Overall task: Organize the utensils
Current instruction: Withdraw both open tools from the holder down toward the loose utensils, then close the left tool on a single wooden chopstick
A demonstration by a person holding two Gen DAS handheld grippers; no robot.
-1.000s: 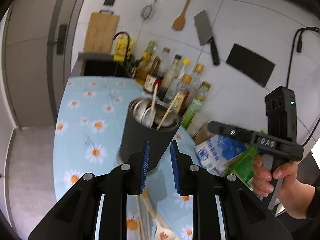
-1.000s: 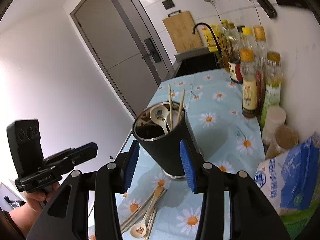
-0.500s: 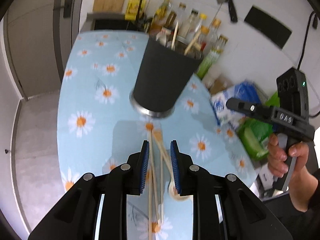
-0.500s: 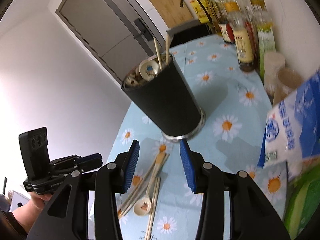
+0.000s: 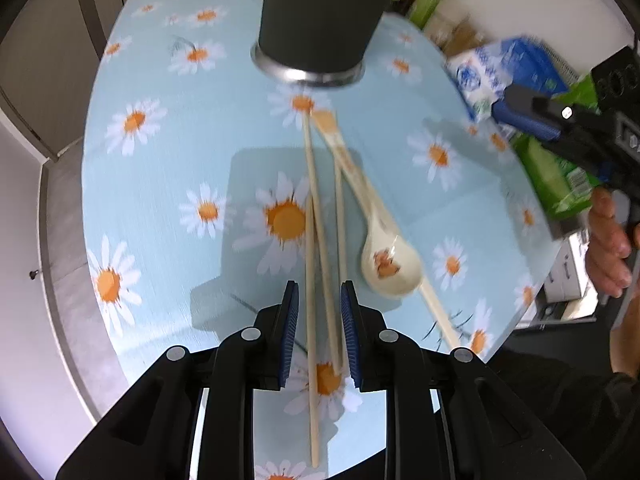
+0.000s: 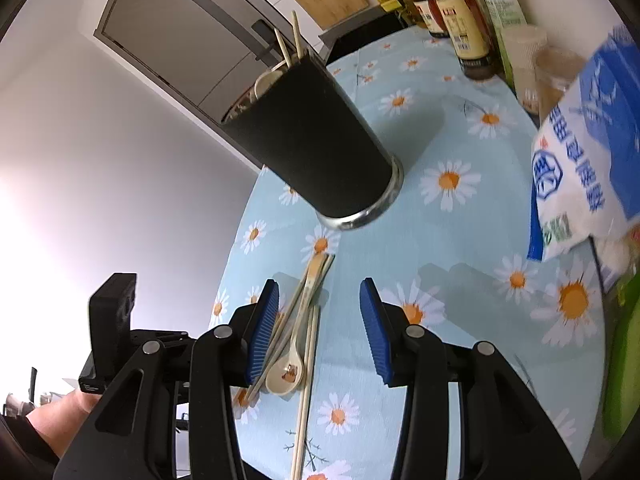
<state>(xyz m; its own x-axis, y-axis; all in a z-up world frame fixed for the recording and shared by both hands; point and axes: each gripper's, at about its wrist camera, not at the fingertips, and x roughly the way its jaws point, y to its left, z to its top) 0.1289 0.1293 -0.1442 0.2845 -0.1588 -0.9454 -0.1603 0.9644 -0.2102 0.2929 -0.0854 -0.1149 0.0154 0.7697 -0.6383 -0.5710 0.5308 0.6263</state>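
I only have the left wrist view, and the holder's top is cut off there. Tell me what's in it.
Observer: In the right wrist view, two chopsticks and a spoon stick out of the holder.
Operator: Report the right gripper's jaws.
Observer: The right gripper is open and holds nothing.
Operator: Say what stands behind the holder.
Observer: A row of bottles stands along the wall.
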